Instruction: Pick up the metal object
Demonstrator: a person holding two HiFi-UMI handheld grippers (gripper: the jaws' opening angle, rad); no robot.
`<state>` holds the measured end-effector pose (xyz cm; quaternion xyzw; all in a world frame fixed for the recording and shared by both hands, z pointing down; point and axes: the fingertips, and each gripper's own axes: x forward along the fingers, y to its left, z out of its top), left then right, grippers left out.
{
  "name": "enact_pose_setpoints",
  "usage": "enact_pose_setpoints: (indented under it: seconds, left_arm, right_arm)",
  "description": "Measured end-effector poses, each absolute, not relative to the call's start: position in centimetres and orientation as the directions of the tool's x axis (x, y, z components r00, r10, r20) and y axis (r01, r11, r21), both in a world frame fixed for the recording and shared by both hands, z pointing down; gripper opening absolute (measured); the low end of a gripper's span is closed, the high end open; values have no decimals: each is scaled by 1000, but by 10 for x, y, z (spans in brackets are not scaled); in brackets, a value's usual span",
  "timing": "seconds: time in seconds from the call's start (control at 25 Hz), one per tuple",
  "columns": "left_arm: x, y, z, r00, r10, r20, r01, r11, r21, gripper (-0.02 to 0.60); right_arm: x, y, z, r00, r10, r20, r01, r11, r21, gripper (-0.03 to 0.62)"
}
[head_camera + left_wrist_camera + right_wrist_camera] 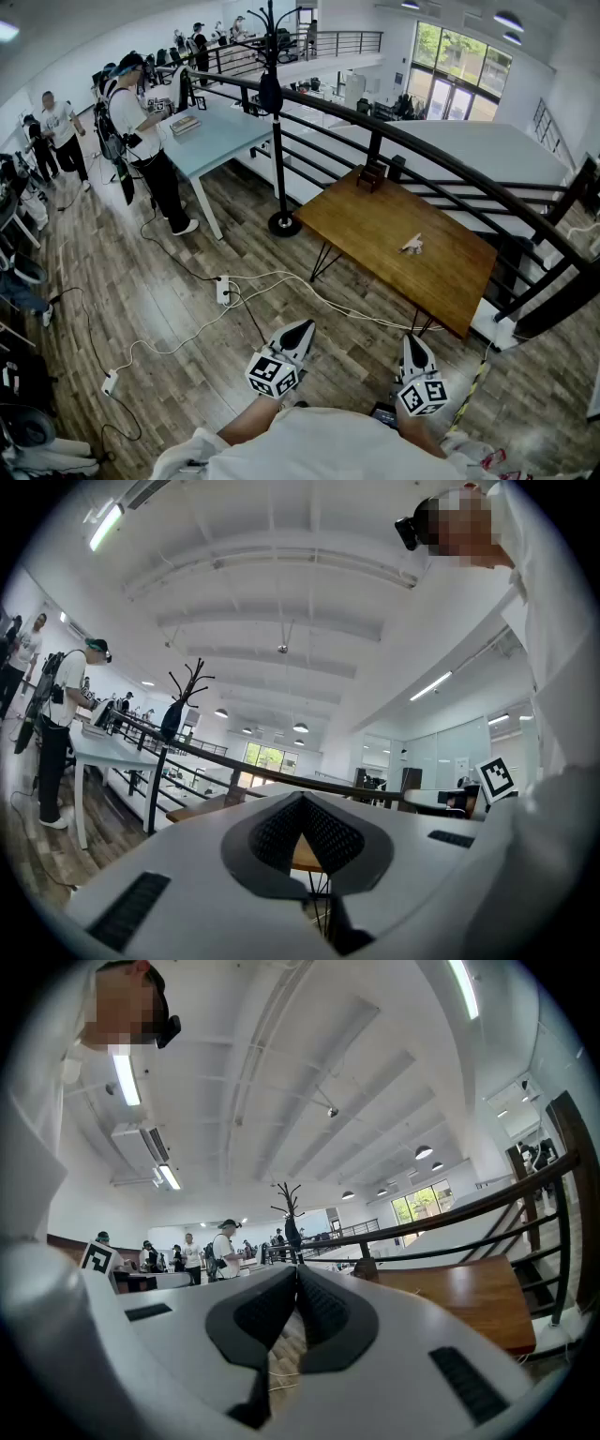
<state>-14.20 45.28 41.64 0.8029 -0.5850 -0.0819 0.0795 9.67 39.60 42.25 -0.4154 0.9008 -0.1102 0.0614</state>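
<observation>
Metal object: seen lying on the wooden table, right of its middle and well apart from both grippers.
Left gripper: clenched on nothing, held near the body.
Right gripper: jaws pressed together, nothing between them.
Risk, approach: the cables strewn on the floor before the table could be snagged.
Risk, grasp: if the jaws are not parted in time, the small piece would likely be pushed along the tabletop, not gripped.

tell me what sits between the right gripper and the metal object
Head view: from the right gripper, a white cable on the floor, then bare wooden table up to the metal object.
</observation>
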Motion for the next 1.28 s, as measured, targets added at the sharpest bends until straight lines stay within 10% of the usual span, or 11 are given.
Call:
enact_pose_setpoints:
  seconds: [1.28]
  left_arm:
    - [-176,294,458,482,-876,32,-843,-454,288,9]
  right_arm:
    - [72,242,456,-575,-817,-54,-753,553,-355,25]
